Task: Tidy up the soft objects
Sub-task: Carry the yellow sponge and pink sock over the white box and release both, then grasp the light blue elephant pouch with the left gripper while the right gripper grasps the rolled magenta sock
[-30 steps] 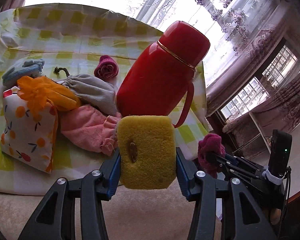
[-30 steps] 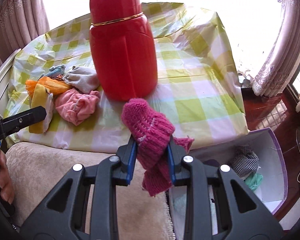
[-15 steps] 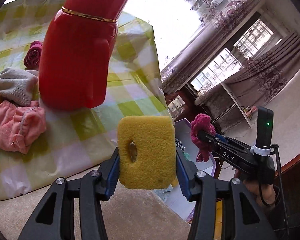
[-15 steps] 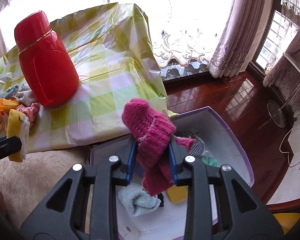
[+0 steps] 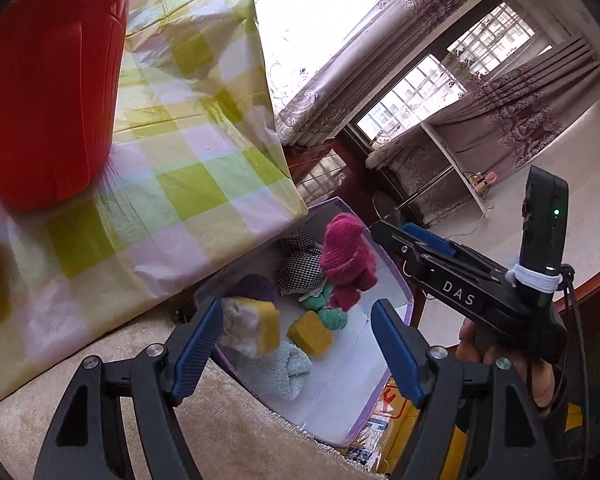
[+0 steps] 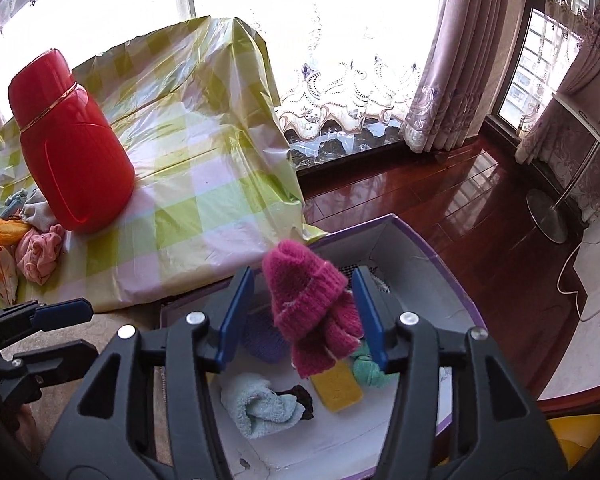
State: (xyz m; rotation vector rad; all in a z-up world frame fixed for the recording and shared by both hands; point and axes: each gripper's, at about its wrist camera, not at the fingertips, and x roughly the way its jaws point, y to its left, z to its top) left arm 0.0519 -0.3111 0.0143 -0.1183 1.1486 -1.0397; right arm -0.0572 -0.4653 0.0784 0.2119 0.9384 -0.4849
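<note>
My left gripper [image 5: 298, 344] is open above the white box with purple rim [image 5: 396, 280]. The yellow sponge [image 5: 256, 328] is blurred just off its left finger, free in the air. My right gripper [image 6: 304, 320] is open too; the magenta knit sock [image 6: 312, 304] hangs loose between its spread fingers over the box [image 6: 428, 252]. It also shows in the left wrist view [image 5: 346, 260]. Inside the box lie a second yellow sponge [image 5: 310, 334], a light blue towel [image 6: 260, 404], a green cloth [image 6: 370, 370], a purple knit piece [image 6: 262, 338] and a checked cloth [image 5: 300, 266].
A red thermos [image 6: 70, 148] stands on the table with the green checked cloth [image 6: 204, 168]. A pink cloth [image 6: 38, 252], a grey pouch and an orange bag lie left of it. Beige carpet [image 5: 228, 432] is beneath the left gripper; dark wood floor [image 6: 460, 208] lies beyond the box.
Both grippers moved from the table to over the box and opened. The yellow sponge left the left gripper; the magenta sock came loose in the right one.
</note>
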